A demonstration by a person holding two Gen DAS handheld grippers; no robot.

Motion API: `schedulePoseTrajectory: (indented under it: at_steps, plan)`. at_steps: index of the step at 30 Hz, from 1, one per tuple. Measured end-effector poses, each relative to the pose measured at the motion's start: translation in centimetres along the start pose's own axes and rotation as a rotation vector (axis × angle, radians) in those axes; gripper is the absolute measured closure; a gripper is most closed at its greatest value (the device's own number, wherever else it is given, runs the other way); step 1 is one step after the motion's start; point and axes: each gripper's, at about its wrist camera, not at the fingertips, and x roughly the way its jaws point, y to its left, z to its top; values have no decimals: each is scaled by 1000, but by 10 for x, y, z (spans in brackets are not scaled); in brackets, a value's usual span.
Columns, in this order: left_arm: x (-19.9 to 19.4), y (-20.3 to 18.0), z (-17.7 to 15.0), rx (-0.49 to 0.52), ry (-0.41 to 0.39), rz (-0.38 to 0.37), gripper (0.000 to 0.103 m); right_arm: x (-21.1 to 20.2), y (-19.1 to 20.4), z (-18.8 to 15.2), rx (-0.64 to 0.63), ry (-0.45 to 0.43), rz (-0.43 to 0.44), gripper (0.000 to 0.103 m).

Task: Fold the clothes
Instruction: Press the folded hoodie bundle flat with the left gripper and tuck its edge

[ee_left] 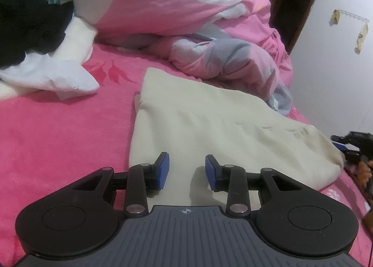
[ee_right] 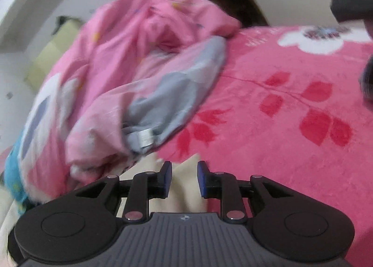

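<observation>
A cream garment (ee_left: pixel 209 122) lies folded flat on the pink bed sheet (ee_left: pixel 58 131). My left gripper (ee_left: pixel 186 171) hovers open over its near edge, with nothing between the blue pads (ee_left: pixel 164 169). In the right wrist view, which is blurred, my right gripper (ee_right: pixel 184 178) stands open just above a corner of the same cream garment (ee_right: pixel 184 180). The fabric shows in the gap between the pads, but they are not closed on it.
A crumpled pink, white and grey duvet (ee_left: pixel 186 17) is heaped at the back of the bed (ee_right: pixel 130 75). Black and white clothes (ee_left: pixel 35 52) are piled at the left. A wooden cabinet (ee_left: pixel 286 5) stands by the white wall. Dark objects (ee_left: pixel 354 148) lie off the bed's right edge.
</observation>
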Motion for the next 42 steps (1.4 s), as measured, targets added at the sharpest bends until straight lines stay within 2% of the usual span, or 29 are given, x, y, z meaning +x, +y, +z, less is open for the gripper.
schedulePoseTrajectory:
  at_steps: [3,9,17,20,21,22,23,25,27,29,33,37,42]
  plan:
    - [-3,0,2,-21,-6,10,69,-17,10,-6,-55,-23,-10,77]
    - [-36,8,4,-114,-43,7,67,-18,-21,-16,117,-19,-23,76]
    - [-68,18,-10,-232,-7,-35,67,-19,-61,-30,349,-16,-38,76]
    - [-81,23,-17,-272,10,-53,62,-42,-78,-47,481,-59,25,76]
    - [-84,24,-20,-283,21,-61,60,-50,-82,-52,520,-71,46,72]
    - [-86,25,-23,-294,36,-77,58,-58,-77,-56,522,-66,69,67]
    - [-87,25,-26,-306,46,-90,56,-65,-72,-61,522,-60,91,54]
    - [-86,23,-34,-335,63,-116,44,-75,-58,-66,497,-36,131,49]
    - [-79,19,-41,-372,85,-130,42,-77,-43,-73,472,25,182,35]
    - [-68,15,-46,-399,99,-126,39,-68,-27,-81,453,100,207,31]
    - [-50,11,-47,-439,39,-98,33,-36,0,-93,418,238,187,30]
    - [-35,16,-42,-504,-5,-91,33,-15,14,-95,409,213,150,30]
    - [-21,15,-38,-527,-56,-50,33,10,19,-92,432,147,113,30]
